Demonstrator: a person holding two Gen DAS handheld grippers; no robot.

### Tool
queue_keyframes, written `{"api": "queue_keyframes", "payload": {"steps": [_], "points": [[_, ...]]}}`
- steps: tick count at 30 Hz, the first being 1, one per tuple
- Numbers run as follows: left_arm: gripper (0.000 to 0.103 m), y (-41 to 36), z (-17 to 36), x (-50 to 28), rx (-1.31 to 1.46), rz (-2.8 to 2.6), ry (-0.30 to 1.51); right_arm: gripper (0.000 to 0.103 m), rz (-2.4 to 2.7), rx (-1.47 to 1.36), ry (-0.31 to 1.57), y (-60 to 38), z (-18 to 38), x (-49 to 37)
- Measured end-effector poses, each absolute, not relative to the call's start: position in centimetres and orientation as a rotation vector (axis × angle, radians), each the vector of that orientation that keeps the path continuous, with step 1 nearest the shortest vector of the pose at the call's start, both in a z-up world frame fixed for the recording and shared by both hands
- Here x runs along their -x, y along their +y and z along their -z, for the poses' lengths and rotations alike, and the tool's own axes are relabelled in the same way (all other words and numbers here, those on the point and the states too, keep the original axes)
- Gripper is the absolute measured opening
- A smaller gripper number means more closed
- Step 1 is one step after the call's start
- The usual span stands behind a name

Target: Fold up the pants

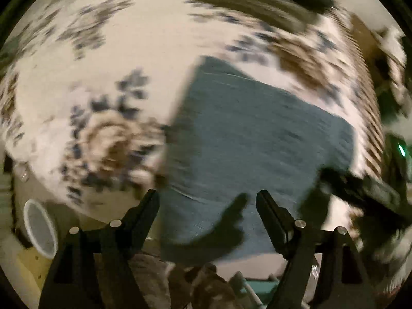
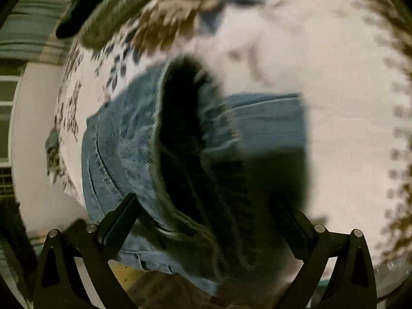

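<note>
The pants (image 1: 257,139), blue denim, lie folded into a flat block on a white bedspread (image 1: 90,77) printed with dark blue and brown flowers. Both views are smeared by motion blur.

In the left wrist view the left claw (image 1: 207,197) points steeply down over the near edge of the folded pants. Its two black fingers stand well apart with nothing between them; only the cloth below shows in the gap, along with the shadow of a finger. A white round rim (image 1: 38,228) shows at the lower left, off the bed.

In the right wrist view the right claw (image 2: 206,206) hangs over the waist end of the pants (image 2: 123,139), where the waistband gapes as a dark opening. Its fingers are spread wide, one on either side of the denim. The right finger is blurred and in shadow, and whether either pad touches the cloth cannot be told.
</note>
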State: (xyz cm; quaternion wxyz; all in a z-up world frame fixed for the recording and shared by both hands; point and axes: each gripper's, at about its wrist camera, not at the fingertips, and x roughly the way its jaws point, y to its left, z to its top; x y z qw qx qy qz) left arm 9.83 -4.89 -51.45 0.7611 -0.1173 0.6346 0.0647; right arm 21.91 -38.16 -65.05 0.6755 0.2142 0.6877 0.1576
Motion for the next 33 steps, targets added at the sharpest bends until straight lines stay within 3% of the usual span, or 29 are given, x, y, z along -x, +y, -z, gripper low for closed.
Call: {"api": "queue_keyframes", "payload": {"steps": [1, 4, 8, 15, 24, 31, 33], "points": [[0.076, -3.7, 51.6, -10.1, 0.261, -0.176, 1.370, 0.089, -0.347, -0.472, 1.537, -37.7, 65.2, -22.0], [0.076, -2.1, 51.4, -10.4, 0.250, -0.229, 1.346, 0.031, -0.326, -0.341, 1.474, -35.9, 64.5, -21.8], [0.076, -1.8, 51.2, -11.1, 0.249, -0.236, 1.333, 0.015, -0.256, -0.405, 1.422, -37.4, 62.3, -20.4], [0.076, -3.7, 50.4, -12.9, 0.304, -0.108, 1.279, 0.014, 0.015, -0.517, 1.306, -45.3, 57.0, -15.8], [0.076, -8.3, 54.1, -15.6, 0.267, -0.011, 1.329, 0.015, 0.143, -0.561, 1.372, -49.7, 61.2, -13.8], [0.082, -7.5, 56.1, -16.2, 0.351, 0.024, 1.369, 0.062, 0.097, -0.821, 1.476, -52.8, 65.1, -13.9], [0.082, -7.0, 56.5, -15.9, 0.407, 0.030, 1.374, 0.066, 0.073, -0.882, 1.509, -53.3, 66.2, -12.8]]}}
